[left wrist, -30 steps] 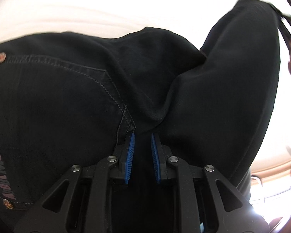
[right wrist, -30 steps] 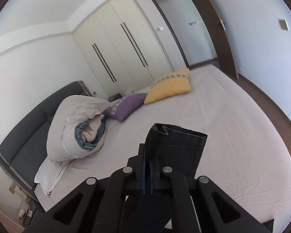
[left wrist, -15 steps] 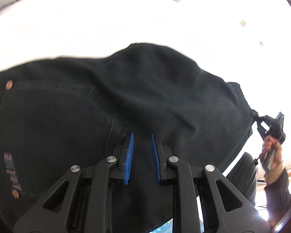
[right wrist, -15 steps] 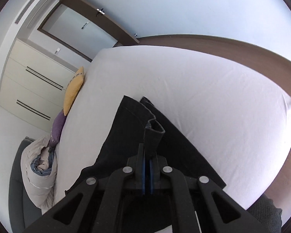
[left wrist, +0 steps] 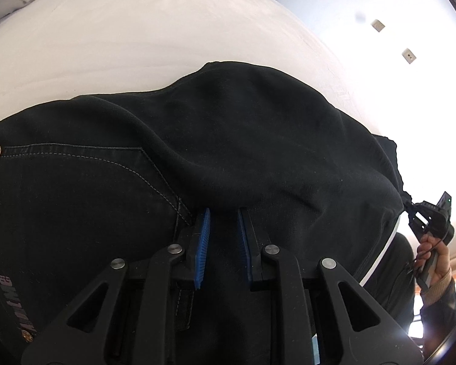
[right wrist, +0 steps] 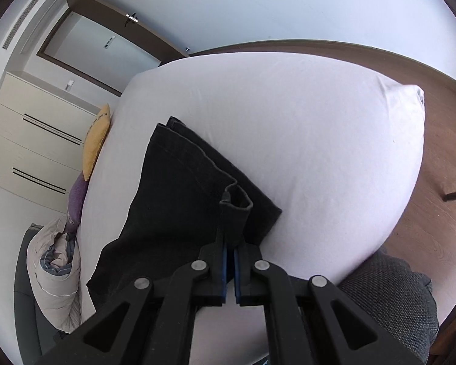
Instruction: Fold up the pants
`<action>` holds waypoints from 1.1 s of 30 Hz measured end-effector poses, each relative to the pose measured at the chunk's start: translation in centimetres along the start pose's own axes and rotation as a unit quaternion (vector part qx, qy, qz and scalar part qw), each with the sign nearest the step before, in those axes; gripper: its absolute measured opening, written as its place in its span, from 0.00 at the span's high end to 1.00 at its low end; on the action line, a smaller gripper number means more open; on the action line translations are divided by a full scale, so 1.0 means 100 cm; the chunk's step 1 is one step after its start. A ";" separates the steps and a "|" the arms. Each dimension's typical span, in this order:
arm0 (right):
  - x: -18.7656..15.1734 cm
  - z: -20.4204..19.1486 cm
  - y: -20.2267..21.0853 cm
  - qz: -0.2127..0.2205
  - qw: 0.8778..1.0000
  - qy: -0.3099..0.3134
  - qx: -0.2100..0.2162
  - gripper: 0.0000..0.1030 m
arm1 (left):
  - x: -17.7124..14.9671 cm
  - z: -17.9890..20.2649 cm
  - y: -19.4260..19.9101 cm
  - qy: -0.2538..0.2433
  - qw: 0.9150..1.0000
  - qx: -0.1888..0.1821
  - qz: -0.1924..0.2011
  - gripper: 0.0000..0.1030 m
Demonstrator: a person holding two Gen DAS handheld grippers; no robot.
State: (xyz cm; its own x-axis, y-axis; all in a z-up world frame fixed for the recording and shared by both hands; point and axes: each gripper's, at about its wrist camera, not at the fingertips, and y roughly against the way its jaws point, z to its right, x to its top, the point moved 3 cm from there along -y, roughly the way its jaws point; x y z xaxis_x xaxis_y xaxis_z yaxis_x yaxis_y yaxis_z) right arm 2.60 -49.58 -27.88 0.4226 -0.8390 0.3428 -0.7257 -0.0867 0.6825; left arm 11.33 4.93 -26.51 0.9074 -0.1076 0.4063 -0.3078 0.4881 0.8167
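On the bed (right wrist: 288, 127), our right gripper (right wrist: 230, 252) clamping the pants (right wrist: 179, 200) hem has swung down; left gripper (left wrist: 223, 231) grips crotch; leg laid over.

I count one pair of pants (right wrist: 179, 200), with two leg hems at its upper end in the right wrist view. One bed (right wrist: 304, 140). Two pillows at the left edge: one yellow (right wrist: 95, 143), one purple (right wrist: 77, 196). One rolled duvet (right wrist: 56, 273) at lower left. Two grippers: left (left wrist: 223, 213) and right (right wrist: 230, 241). Two wall plates (left wrist: 378, 25) at upper right of the left wrist view.
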 end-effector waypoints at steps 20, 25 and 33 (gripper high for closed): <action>0.027 -0.018 0.060 0.024 0.992 0.052 -0.113 0.43 | -0.017 0.017 0.041 -0.094 0.995 0.037 -0.013 0.83; -0.003 -0.142 0.021 -0.070 0.973 0.214 0.041 0.43 | 0.001 0.036 0.053 -0.078 0.997 0.001 0.027 0.83; -0.077 -0.226 -0.134 -0.261 0.911 0.305 0.100 0.53 | 0.013 0.040 0.032 -0.071 0.997 0.010 0.020 0.83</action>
State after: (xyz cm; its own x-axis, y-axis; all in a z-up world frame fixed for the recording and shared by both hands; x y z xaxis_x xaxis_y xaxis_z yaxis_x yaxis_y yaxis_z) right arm 21.35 -29.85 -25.12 0.9166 -0.2073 0.3418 -0.3987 -0.5350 0.7448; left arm 10.40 2.85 -21.69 0.8454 -0.2107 0.4909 -0.3494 0.4771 0.8064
